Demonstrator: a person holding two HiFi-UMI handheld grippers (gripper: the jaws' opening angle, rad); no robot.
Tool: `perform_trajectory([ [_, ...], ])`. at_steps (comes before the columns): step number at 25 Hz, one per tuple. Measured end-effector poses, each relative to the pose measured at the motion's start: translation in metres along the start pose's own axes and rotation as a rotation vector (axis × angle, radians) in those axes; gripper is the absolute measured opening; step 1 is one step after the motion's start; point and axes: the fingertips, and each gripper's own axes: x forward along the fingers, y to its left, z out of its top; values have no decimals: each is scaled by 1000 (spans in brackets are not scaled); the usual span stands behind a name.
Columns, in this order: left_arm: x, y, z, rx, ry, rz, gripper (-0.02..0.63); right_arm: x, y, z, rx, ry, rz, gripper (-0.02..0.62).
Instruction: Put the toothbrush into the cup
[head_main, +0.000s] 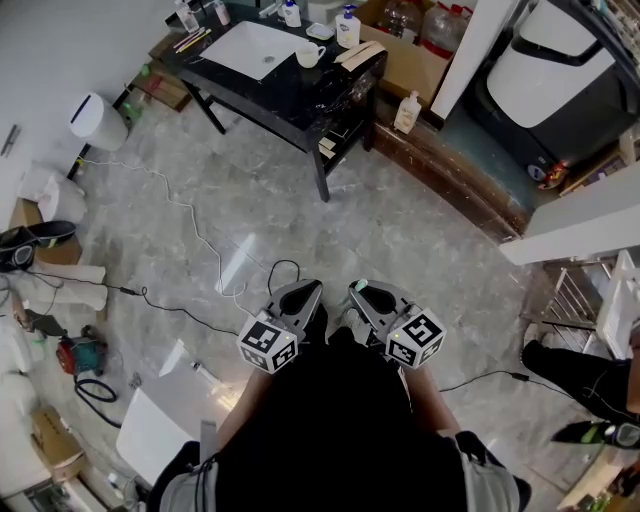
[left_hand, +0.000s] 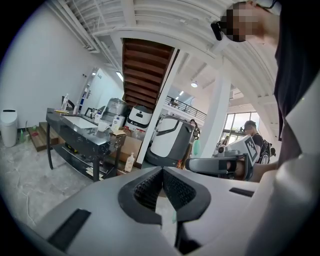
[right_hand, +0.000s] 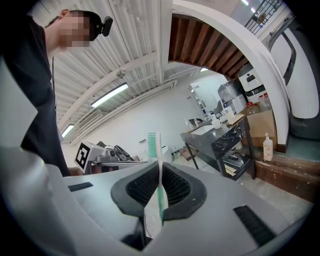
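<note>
My right gripper (head_main: 362, 292) is shut on a white and green toothbrush (right_hand: 159, 175); its bristle head (right_hand: 152, 144) sticks up past the jaws in the right gripper view. My left gripper (head_main: 305, 290) is shut with nothing in it. Both are held close to my body, side by side above the floor. The white cup (head_main: 309, 55) stands on the black table (head_main: 290, 100) far ahead, beside a white basin (head_main: 250, 47). In the left gripper view the cup (left_hand: 102, 126) is small on the table's near end.
Grey marble floor lies between me and the table, with cables (head_main: 190, 225) running across it at the left. A white bin (head_main: 98, 121) stands left, a soap bottle (head_main: 407, 112) on a raised wooden step (head_main: 450, 170), a large white machine (head_main: 560, 60) at the right.
</note>
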Motion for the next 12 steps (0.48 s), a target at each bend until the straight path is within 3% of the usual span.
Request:
perform_trajectory([
  [12, 12, 82, 37, 30, -14, -34, 9, 78, -16, 34, -21, 17, -34, 29],
])
